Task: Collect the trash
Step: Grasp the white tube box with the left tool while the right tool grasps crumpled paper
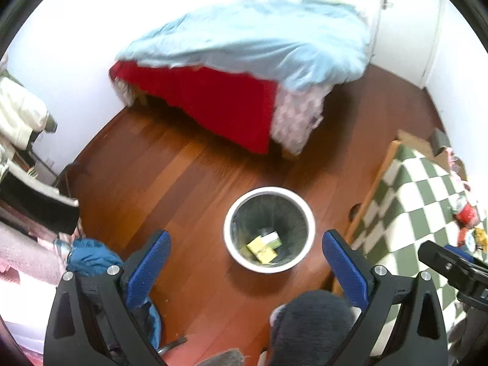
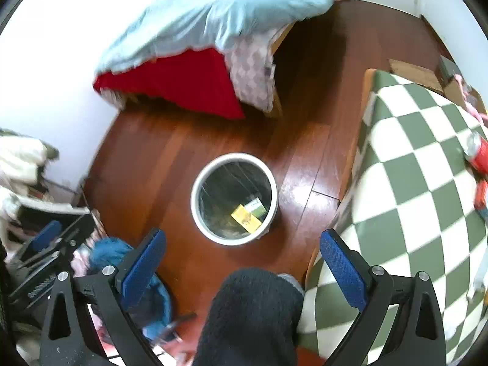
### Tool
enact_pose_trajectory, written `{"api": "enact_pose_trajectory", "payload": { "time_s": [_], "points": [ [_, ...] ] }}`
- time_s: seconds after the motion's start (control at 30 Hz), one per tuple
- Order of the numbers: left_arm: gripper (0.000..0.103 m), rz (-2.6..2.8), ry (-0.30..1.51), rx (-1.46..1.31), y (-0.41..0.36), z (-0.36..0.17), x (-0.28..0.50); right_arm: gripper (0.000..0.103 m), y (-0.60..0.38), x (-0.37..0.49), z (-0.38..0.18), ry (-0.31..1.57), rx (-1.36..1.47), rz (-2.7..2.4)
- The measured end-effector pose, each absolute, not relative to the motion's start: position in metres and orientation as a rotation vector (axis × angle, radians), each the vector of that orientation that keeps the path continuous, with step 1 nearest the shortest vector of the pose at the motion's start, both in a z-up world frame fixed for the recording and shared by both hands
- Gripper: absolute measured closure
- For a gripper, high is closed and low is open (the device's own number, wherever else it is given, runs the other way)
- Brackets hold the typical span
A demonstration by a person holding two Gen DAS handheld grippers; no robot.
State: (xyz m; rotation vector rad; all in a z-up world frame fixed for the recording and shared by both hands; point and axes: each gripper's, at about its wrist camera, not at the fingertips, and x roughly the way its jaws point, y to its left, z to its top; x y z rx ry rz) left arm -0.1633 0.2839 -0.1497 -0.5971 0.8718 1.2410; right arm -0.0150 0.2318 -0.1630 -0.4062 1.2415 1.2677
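The bin (image 1: 269,229) stands on the floor (image 1: 170,177) with boxes (image 1: 263,244) in it. Behind it is the bed (image 1: 244,61); to its right the bench (image 1: 408,201) carries a can (image 1: 463,210). Clothes (image 1: 91,253) lie left.

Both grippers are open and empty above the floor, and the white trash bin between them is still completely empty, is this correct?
Not quite. The left gripper and right gripper are open and empty, but the white trash bin is not empty: both wrist views show a yellow box and a green-and-white carton lying at its bottom.
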Motion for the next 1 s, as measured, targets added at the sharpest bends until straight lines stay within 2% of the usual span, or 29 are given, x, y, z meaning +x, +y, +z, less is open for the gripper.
{"api": "enact_pose_trajectory", "payload": {
  "time_s": [0.23, 0.53, 0.67, 0.7, 0.77, 0.97, 1.0],
  "points": [
    [0.002, 1.099, 0.838, -0.573, 0.244, -0.142, -0.086, 0.001, 0.125, 0.067, -0.139, 1.248, -0.216, 1.155],
    [0.002, 0.777, 1.078, -0.504, 0.167, -0.234, 0.116, 0.002, -0.052, 0.229, -0.189, 1.297, -0.095, 0.747],
    [0.002, 0.627, 1.217, -0.471, 0.130, -0.272, 0.194, 0.023, -0.121, 0.294, -0.229, 1.340, -0.077, 0.541],
    [0.002, 0.574, 1.255, -0.468, 0.118, -0.281, 0.216, 0.025, -0.135, 0.308, -0.240, 1.356, -0.069, 0.503],
    [0.003, 0.503, 1.306, -0.446, 0.099, -0.290, 0.249, 0.038, -0.165, 0.334, -0.262, 1.383, -0.046, 0.415],
    [0.003, 0.347, 1.358, -0.363, 0.054, -0.303, 0.327, 0.051, -0.214, 0.379, -0.301, 1.434, 0.049, 0.292],
    [0.007, 0.337, 1.364, -0.355, 0.051, -0.305, 0.335, 0.052, -0.217, 0.382, -0.304, 1.437, 0.060, 0.287]
  ]
}}
